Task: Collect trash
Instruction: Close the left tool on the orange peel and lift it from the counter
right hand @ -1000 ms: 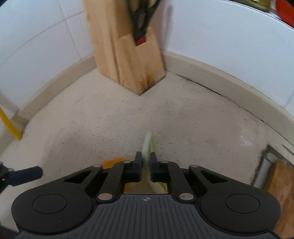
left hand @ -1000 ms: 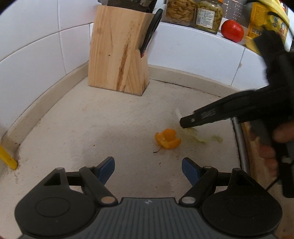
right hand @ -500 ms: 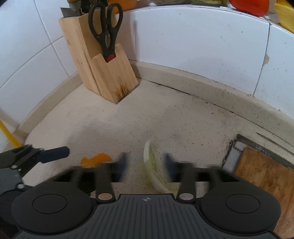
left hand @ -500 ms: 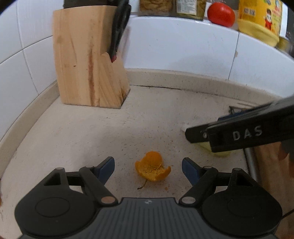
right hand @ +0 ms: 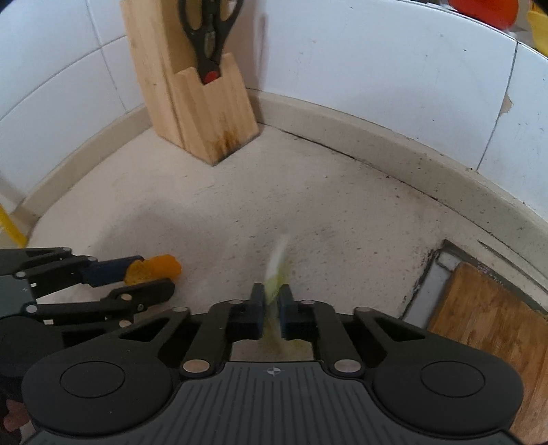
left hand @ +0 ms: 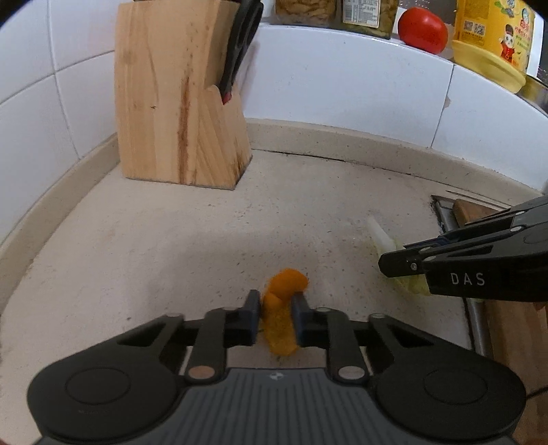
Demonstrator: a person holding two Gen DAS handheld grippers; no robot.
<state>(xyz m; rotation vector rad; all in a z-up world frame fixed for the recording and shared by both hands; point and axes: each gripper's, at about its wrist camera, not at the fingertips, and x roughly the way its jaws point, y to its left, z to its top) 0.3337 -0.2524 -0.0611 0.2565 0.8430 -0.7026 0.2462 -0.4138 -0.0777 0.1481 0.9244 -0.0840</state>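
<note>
a wooden knife block (left hand: 178, 102) stands in the corner of the pale counter (left hand: 154, 246), against the white tiled wall (left hand: 342, 89), and black scissors (right hand: 209, 37) sit in its front slot. on the ledge above the tiles are two jars (left hand: 335, 10) with food inside, a red tomato (left hand: 424, 30) and a yellow tub (left hand: 489, 37). at the right edge of the counter a wooden board (right hand: 486, 315) lies in a metal frame. nothing stands between the two grippers and the scraps. the left gripper (left hand: 275, 316) is closing its jaws, and the orange peel (left hand: 282, 308) is pressed between the blue pads, low over the counter. the right gripper (right hand: 271, 308) is closing too, and the pale green leaf scrap (right hand: 275, 270) is between its pads and sticks out forward; it is blurred. the two grippers are side by side, near each other.
</note>
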